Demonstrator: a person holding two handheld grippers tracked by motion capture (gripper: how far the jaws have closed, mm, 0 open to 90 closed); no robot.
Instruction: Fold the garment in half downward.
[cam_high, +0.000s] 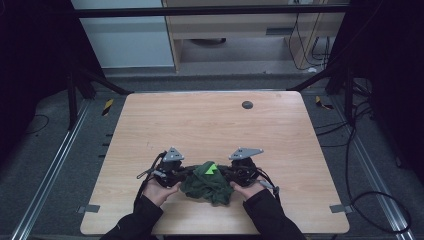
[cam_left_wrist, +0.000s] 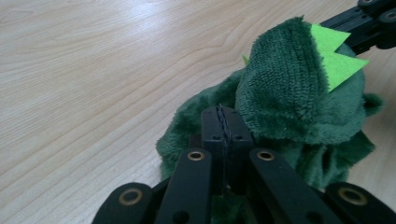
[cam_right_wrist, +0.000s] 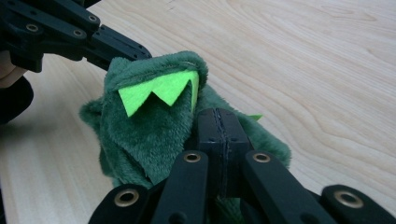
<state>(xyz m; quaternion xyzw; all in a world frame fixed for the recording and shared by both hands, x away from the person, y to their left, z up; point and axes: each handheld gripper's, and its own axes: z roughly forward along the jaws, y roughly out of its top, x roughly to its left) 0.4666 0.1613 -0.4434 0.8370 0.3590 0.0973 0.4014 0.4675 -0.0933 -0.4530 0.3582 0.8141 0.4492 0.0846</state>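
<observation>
Dark green plush fabric item (cam_high: 207, 182) w/ bright lime-green felt zigzag spikes (cam_high: 210, 168) sits bunched on the light wood worktop (cam_high: 210, 125), close to the near edge, roughly mid-width, between the two hand-held grippers. Fleecy pile, crumpled; can't tell the exact form.

Left hand-held gripper (cam_high: 181, 171): black linkage body, grey three-cornered plate on top, held by the person's left hand (cam_high: 161, 189), dark sleeve coming in from the near edge. In the left gripper view its jaws are pressed together, ridged pads meeting w/ no gap, tips (cam_left_wrist: 223, 122) up against the plush (cam_left_wrist: 299, 93). A raised fold w/ the lime felt spikes (cam_left_wrist: 336, 56) stands just beyond and to one side of the tips. Fabric lies around and under the jaws; whether any is pinched between them can't be told.

Right hand-held gripper (cam_high: 231, 171): same build, grey plate on top, held by the right hand (cam_high: 250, 189). In the right gripper view the jaws are likewise clenched, tips (cam_right_wrist: 219, 122) touching the plush (cam_right_wrist: 149, 135) just beside the spiked fold (cam_right_wrist: 161, 88). Again fabric surrounds the jaws, pinch not clear. The other gripper's black arms cross the upper left corner of that view, touching the far side of the plush.

Both grippers point inward at each other, tips near.

Small dark round disc (cam_high: 247, 104) lies near the worktop's far edge, right of centre, well apart from the plush.
</observation>
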